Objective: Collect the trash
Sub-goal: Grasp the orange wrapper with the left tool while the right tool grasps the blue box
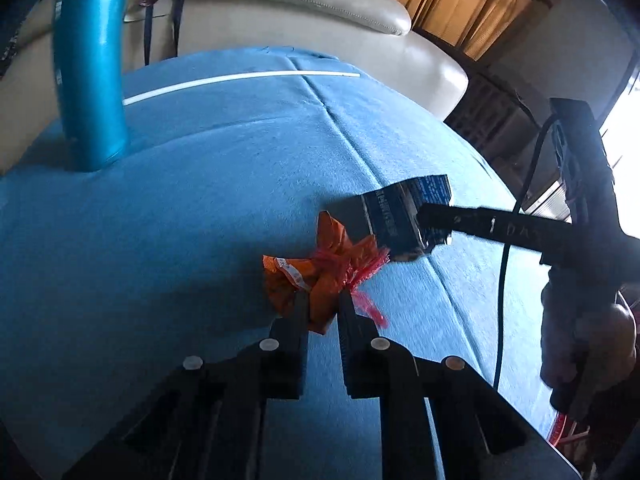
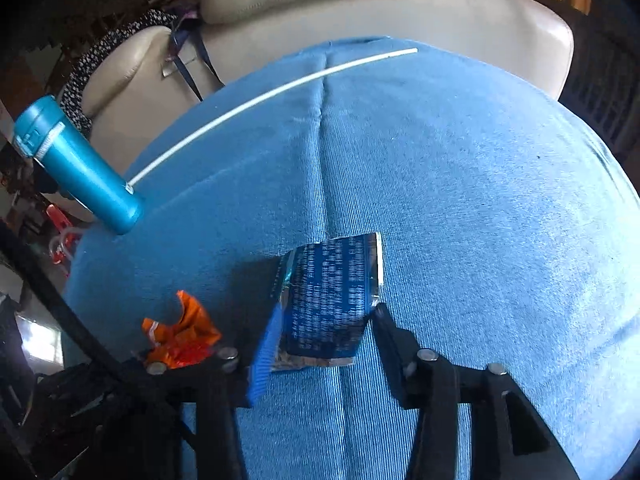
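Your teal flask (image 1: pixel 91 76) stands upright at the far left of the blue cloth (image 2: pixel 460 184), lid on, so you cannot tell what is inside. A thin white rod (image 1: pixel 240 80) lies across the cloth's far part, reaching from beside the flask toward the right. Beyond the cloth is a cream leather sofa (image 2: pixel 360 12); curtains (image 1: pixel 460 4) hang at far right.

Your left gripper (image 1: pixel 323 300) is clamped on the crumpled orange wrapper (image 1: pixel 316 276) near the cloth's middle. Your right gripper (image 2: pixel 320 340) has its jaws pressed on the blue foil packet (image 2: pixel 332 300), just right of the orange wrapper. The packet's long axis runs near to far, tilted slightly.
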The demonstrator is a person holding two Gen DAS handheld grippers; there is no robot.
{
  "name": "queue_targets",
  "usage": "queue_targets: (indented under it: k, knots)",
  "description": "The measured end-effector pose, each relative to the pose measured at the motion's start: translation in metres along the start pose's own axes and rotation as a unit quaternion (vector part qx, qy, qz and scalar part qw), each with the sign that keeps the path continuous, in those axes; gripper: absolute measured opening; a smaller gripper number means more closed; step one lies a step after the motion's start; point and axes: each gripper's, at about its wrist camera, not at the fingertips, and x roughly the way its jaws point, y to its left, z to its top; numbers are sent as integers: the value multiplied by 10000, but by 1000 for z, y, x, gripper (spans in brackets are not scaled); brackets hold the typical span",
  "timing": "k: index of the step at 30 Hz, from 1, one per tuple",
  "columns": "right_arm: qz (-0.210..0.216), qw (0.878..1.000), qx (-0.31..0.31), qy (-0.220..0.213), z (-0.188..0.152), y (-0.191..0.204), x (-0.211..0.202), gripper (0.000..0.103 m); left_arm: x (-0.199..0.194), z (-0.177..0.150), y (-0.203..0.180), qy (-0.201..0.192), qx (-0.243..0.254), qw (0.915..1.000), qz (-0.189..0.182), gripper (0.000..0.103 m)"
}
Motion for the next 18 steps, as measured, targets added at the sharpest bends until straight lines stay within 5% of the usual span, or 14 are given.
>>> queue_targets:
  k: [6,8,10,18]
  knots:
    - [284,9995,123,5,-17,-15,-16,31,-17,-8,-2,116,114,9999,0,18]
    - [372,9992,148,33,-23,-21,-21,25,-18,-2,-3,151,161,9998,0,38]
    - [391,9991,144,64,-30,-29,-28,13,-20,4,-5,67,268,9996,79,69]
    - [1205,9898,744,127,-34,-63,-42,17,0,10,-10,374,502,9980,66,74]
